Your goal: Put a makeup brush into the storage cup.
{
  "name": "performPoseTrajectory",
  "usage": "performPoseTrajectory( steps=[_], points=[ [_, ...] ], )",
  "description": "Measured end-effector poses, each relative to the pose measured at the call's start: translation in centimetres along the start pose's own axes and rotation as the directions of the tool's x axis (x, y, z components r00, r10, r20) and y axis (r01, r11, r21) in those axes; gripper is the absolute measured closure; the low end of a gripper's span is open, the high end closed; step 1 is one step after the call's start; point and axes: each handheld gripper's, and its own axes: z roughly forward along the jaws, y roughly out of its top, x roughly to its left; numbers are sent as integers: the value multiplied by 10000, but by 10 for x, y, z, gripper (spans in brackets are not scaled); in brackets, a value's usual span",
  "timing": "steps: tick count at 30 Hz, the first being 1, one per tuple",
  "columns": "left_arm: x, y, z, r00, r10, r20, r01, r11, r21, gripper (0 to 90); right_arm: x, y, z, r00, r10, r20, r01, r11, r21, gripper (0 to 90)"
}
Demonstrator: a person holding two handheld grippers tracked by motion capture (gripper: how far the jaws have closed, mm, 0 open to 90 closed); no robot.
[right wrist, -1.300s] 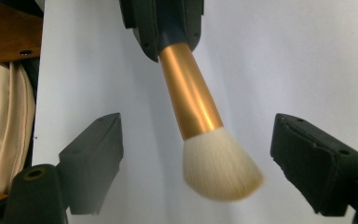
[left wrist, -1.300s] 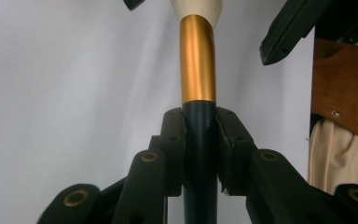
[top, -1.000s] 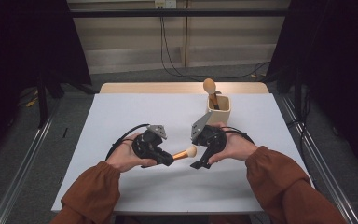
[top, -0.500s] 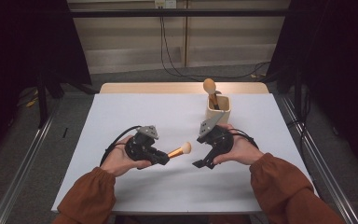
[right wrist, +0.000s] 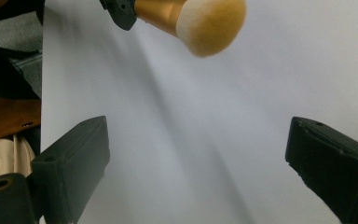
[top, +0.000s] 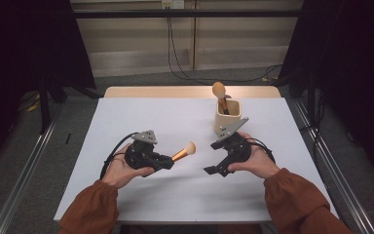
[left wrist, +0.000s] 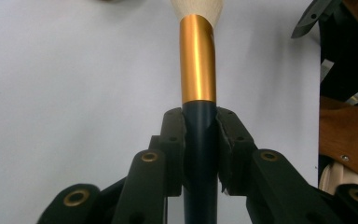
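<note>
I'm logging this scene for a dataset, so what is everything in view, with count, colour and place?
makeup brush: 1, dark handle, gold ferrule, tan head; clamped in the left gripper, above the table
second brush: 1, tan head; upright in the holder
holder: 1, cream; far right of the table
table: 1, white top
left gripper: 1, black; shut on the makeup brush handle
right gripper: 1, black; open, nothing between its jaws
sleeves: 2, rust; near edge

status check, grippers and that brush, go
Left gripper shut on makeup brush, bristles toward the right gripper. Right gripper's jaws open, nothing between them. Brush holder behind right hand; table between grippers bare.
</note>
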Motion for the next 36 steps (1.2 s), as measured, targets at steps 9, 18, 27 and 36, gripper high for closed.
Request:
performPoseTrajectory(
  steps=[9,18,27,36],
  points=[
    [1,-5,-3,9999,-75,-135,64,9965,-833,746,2,-10,-2,9985,464,304,-439,9960,-784,37],
    [-1,-7,-4,9997,-201,-140,178,9885,-1501,745,5,-16,-3,9951,785,595,-682,9850,-1588,31],
    [-1,-10,-6,9992,-277,-291,204,9739,-2259,745,8,-25,-1,9944,876,598,-697,9647,-2539,29],
    [-4,-10,-6,9995,-145,-294,55,9589,-2835,745,11,-27,3,9912,1129,693,-826,9359,-3425,25]
  ],
)
